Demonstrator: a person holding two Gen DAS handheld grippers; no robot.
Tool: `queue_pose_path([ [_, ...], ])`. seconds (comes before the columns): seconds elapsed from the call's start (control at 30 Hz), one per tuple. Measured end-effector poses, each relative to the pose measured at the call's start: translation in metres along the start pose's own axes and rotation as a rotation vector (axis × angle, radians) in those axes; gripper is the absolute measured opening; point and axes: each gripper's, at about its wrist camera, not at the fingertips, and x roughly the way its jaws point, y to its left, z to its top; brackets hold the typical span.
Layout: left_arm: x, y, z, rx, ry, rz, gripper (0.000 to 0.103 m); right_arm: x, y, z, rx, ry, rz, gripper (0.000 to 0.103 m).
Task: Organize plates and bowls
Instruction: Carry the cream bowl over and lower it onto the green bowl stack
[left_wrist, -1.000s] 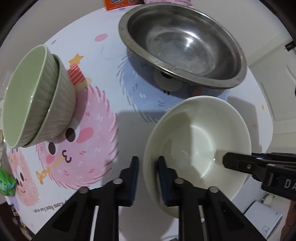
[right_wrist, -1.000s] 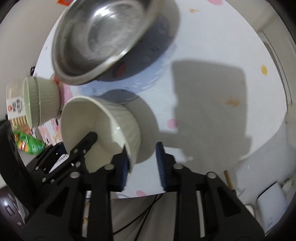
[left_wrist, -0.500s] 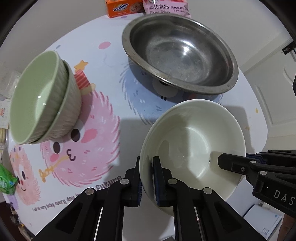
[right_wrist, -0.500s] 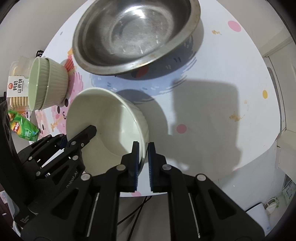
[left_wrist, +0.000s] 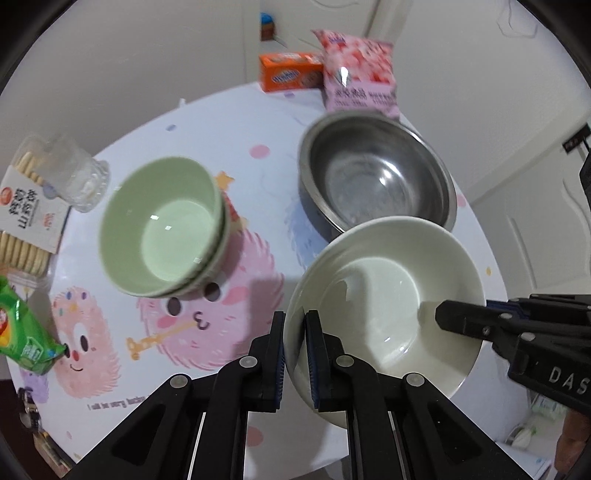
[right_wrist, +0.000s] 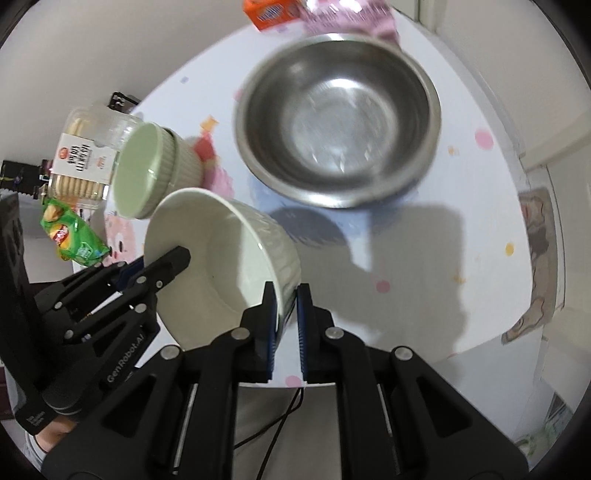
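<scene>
While both grippers clamp opposite sides of its rim, the cream bowl (left_wrist: 384, 295) hangs clear above the patterned table (left_wrist: 229, 155), its shadow lying on the cloth beneath it in the right wrist view. The left gripper (left_wrist: 294, 354) has its jaws pinched tight on the near rim, one pad inside the bowl and one outside, and the right gripper (right_wrist: 285, 325) grips the far rim the same way, nearly closed with only the bowl's wall between its pads. Two green bowls (left_wrist: 162, 229) already sit nested one inside the other, left of the lifted bowl, which looks like one finished piece of the sorting. The steel bowl (left_wrist: 373, 177) stands empty and on its own, just behind the cream one. My reading is that the task is partway through: the green pair is stacked, the cream bowl is in the air with no place yet, and it must go either into the steel bowl or beside the stack. No plates show anywhere. Snack packets and a glass ring the table's edge.
</scene>
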Motion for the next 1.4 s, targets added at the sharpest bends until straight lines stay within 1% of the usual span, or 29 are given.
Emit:
queue_pose_path([
  [0.13, -0.008, 0.009, 0.005, -0.039, -0.025, 0.013, 0.010, -0.007, 0.018, 0.011, -0.058, -0.014, 0.004, 0.012],
  [0.3, -0.017, 0.037, 0.003, -0.116, -0.061, 0.012, 0.010, -0.009, 0.040, 0.018, -0.120, -0.022, 0.010, 0.012],
  [0.57, -0.031, 0.061, 0.008, -0.169, -0.098, 0.030, 0.009, -0.012, 0.070, 0.036, -0.194, -0.029, 0.025, 0.013],
  [0.8, -0.046, 0.085, 0.022, -0.209, -0.134, 0.069, 0.009, -0.013, 0.099, 0.056, -0.258, -0.039, 0.041, 0.012],
  [1.03, -0.056, 0.116, 0.042, -0.258, -0.150, 0.097, 0.009, -0.010, 0.129, 0.083, -0.316, -0.032, 0.053, 0.012],
  [1.23, -0.059, 0.135, 0.053, -0.298, -0.155, 0.118, 0.009, -0.005, 0.151, 0.103, -0.355, -0.021, 0.063, 0.012],
  [1.4, -0.050, 0.148, 0.056, -0.321, -0.133, 0.122, 0.009, 0.003, 0.163, 0.116, -0.373, -0.006, 0.066, 0.012],
])
